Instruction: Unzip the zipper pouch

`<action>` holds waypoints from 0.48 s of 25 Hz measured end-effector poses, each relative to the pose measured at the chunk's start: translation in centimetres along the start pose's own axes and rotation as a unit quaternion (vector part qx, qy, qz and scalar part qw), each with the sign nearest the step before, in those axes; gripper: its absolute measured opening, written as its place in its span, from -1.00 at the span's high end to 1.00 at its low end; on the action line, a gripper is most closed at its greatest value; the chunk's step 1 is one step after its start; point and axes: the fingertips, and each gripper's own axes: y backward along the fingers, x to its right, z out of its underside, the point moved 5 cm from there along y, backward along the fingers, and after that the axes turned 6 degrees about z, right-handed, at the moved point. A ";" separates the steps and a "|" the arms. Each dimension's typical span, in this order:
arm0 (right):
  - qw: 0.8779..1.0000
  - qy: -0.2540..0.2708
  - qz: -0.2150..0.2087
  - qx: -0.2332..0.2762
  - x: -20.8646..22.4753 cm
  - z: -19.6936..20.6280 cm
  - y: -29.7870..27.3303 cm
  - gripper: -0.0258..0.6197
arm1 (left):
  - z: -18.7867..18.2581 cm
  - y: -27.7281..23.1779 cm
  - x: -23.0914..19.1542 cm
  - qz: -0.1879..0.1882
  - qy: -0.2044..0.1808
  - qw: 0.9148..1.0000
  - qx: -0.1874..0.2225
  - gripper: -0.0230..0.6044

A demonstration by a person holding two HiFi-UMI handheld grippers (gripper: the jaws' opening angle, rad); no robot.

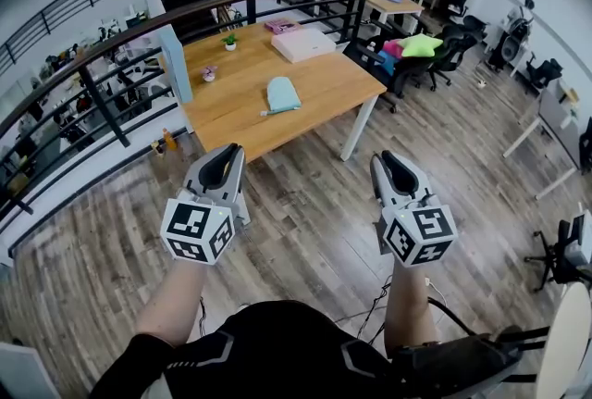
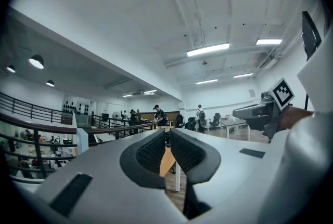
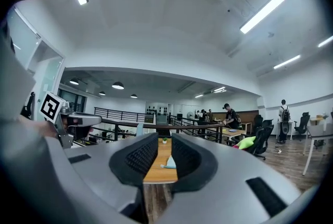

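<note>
The zipper pouch (image 1: 283, 94), pale blue-green, lies flat on the wooden table (image 1: 328, 84) in the upper middle of the head view, well apart from both grippers. A short tab sticks out at its lower left end, probably the zipper pull, though it is too small to tell. Neither gripper touches the pouch.

The left gripper (image 1: 225, 164) hangs over the plank floor (image 1: 305, 193) at the lower left of centre, just below the table's near edge. In the left gripper view its ribbed pads (image 2: 154, 151) stand almost together, only a sliver of table showing between them, and nothing is held.

The right gripper (image 1: 400, 171) sits at the lower right of centre, over the floor and level with the left one. In the right gripper view its jaws stand somewhat apart and empty; through the gap the table and pouch appear far off.

Farther back on the table lie a white box (image 1: 303, 43) and a small potted plant (image 1: 229, 42).
</note>
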 end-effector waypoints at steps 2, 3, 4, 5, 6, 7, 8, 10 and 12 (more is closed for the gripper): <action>1.000 0.000 -0.007 -0.001 0.2 0.1 -0.1 0.46 | 0.1 -0.4 0.4 0.003 -0.003 1.000 -0.007 0.79; 1.000 -0.002 -0.008 -0.001 0.4 0.1 0.0 0.37 | 0.1 -0.6 0.7 0.008 -0.004 1.000 -0.011 0.66; 1.000 -0.003 -0.008 0.000 0.6 0.1 0.0 0.33 | 0.1 -0.8 1.1 0.015 -0.004 1.000 -0.015 0.50; 1.000 -0.004 -0.008 0.001 0.7 0.1 0.1 0.32 | 0.2 -1.0 1.4 0.022 -0.004 1.000 -0.019 0.39; 1.000 -0.004 -0.008 0.001 0.9 0.1 0.1 0.31 | 0.3 -1.3 1.7 0.025 -0.004 0.999 -0.021 0.34; 1.000 -0.004 -0.008 0.001 1.2 0.2 0.1 0.26 | 0.4 -1.5 2.0 0.026 -0.006 0.999 -0.022 0.28; 1.000 -0.004 -0.009 0.000 1.5 0.3 0.1 0.24 | 0.5 -1.7 2.2 0.026 -0.008 0.999 -0.022 0.25; 1.000 -0.004 -0.011 -0.002 2.1 0.4 0.2 0.23 | 0.5 -2.2 2.8 0.024 -0.013 0.999 -0.021 0.17; 1.000 -0.002 -0.013 -0.006 2.8 0.7 0.3 0.18 | 0.5 -2.8 3.3 0.023 -0.017 0.999 -0.020 0.17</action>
